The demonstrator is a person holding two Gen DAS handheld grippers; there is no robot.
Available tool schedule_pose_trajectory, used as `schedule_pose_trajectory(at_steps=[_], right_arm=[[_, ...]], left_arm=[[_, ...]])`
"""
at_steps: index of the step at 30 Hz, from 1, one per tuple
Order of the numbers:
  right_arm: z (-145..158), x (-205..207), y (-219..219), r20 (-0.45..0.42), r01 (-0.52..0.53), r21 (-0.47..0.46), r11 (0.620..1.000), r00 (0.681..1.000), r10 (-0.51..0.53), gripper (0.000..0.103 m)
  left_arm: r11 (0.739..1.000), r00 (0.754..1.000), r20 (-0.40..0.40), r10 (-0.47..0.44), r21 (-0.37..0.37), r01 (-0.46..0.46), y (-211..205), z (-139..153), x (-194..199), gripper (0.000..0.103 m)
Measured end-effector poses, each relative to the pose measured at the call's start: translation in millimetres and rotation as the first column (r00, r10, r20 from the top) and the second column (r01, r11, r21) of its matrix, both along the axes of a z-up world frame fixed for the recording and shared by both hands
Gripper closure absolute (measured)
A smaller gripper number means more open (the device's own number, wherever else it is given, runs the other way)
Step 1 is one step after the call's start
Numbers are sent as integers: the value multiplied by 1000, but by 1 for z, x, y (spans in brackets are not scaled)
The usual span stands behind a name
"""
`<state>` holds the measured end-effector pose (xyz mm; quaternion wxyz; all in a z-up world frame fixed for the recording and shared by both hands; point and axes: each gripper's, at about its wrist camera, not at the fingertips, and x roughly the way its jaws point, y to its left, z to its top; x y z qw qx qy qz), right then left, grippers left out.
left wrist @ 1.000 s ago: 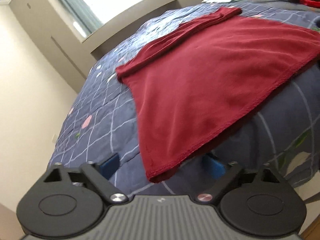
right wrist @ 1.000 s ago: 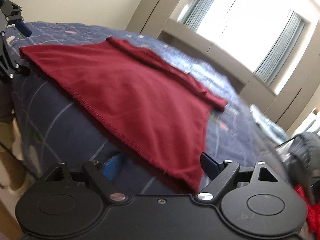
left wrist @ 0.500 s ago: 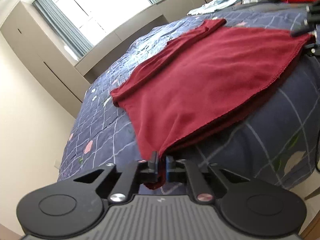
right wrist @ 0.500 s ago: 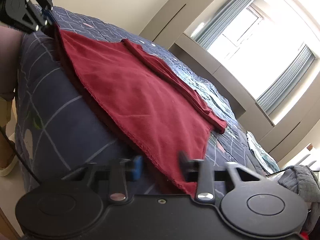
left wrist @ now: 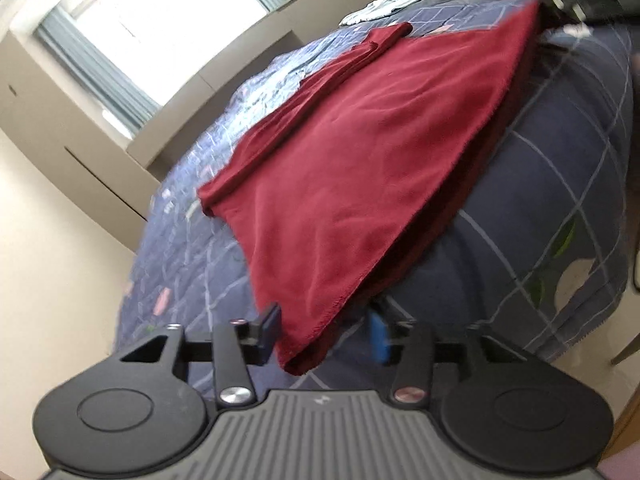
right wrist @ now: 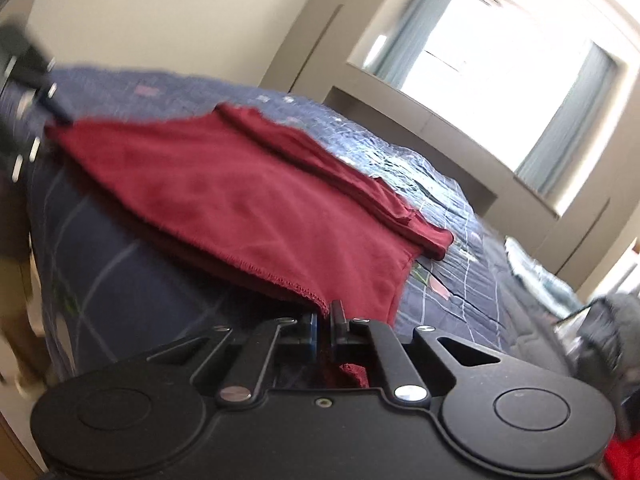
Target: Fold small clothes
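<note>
The dark red garment (left wrist: 360, 168) lies spread on the blue checked bedspread (left wrist: 560, 200), running from the lower centre of the left wrist view up to its upper right, with 1 sleeve folded in along its far edge. The step in hand looks like taking both near corners for a fold. The right gripper (right wrist: 324, 326), at the lower centre of its own view, is clenched on a hem corner, red cloth bunched behind the fingers. The left gripper (left wrist: 324, 330) has just been opening: its fingers stand apart with the other corner lying loosely between them, not pressed. So only 1 of 2 corners is held. The next move probably calls for the left to close on its corner again before both carry the hem toward the far edge.
</note>
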<state>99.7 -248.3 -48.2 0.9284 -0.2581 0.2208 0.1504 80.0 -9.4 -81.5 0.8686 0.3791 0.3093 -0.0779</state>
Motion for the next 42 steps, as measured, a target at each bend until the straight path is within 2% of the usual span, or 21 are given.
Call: schedule_pose_trajectory(at_steps=[4, 5, 6, 7, 9, 12, 14, 16, 19, 26, 30, 32, 35, 42], right_arm=[[14, 5, 0, 15, 0, 24, 1000, 1000, 0, 98], [15, 5, 1, 18, -2, 21, 1000, 1000, 2, 98], [15, 5, 2, 19, -5, 14, 1000, 1000, 4, 98], [14, 4, 3, 19, -7, 5, 1000, 1000, 7, 98], [12, 2, 4, 14, -10, -7, 1000, 1000, 10, 98], [8, -4, 4, 9, -46, -48, 998, 999, 46, 99], [6, -10, 7, 2, -97, -129, 987, 995, 99, 99], [4, -15, 9, 2, -145, -232, 962, 989, 149, 100], [10, -19, 6, -54, -223, -297, 928, 975, 217, 100], [37, -34, -4, -226, -348, -286, 893, 930, 290, 100], [54, -51, -3, -315, -412, -266, 872, 892, 325, 100], [65, -42, -3, -323, -412, -251, 876, 889, 326, 100], [88, -8, -8, -316, -398, -211, 893, 892, 323, 100], [153, 97, -9, -312, -341, -161, 926, 908, 280, 99]], left_arm=[[1000, 1000, 2, -1, 8, 1, 0, -4, 7, 53], [1000, 1000, 0, 0, 3, 0, 0, -3, 9, 59], [1000, 1000, -9, 1, -6, -1, 0, -2, 11, 75], [1000, 1000, -16, 8, -16, -8, 1, -1, 12, 84], [999, 1000, -9, 26, -26, -26, 4, 3, 15, 97], [998, 1000, 8, 16, -59, -15, 9, 13, 12, 99], [998, 1000, 17, -18, -63, 19, 12, 21, 7, 100], [996, 998, 26, -64, -62, 65, 15, 30, 0, 100], [992, 993, 34, -113, -58, 114, 17, 40, -10, 100], [974, 973, -67, -221, -66, 216, 24, 56, -33, 100], [968, 959, -172, -224, -154, 198, 37, 72, -34, 100], [965, 958, -195, -208, -200, 169, 42, 82, -23, 100], [951, 964, -205, -170, -292, 106, 47, 105, 10, 100], [943, 982, -175, -68, -332, 6, 53, 170, 120, 100]])
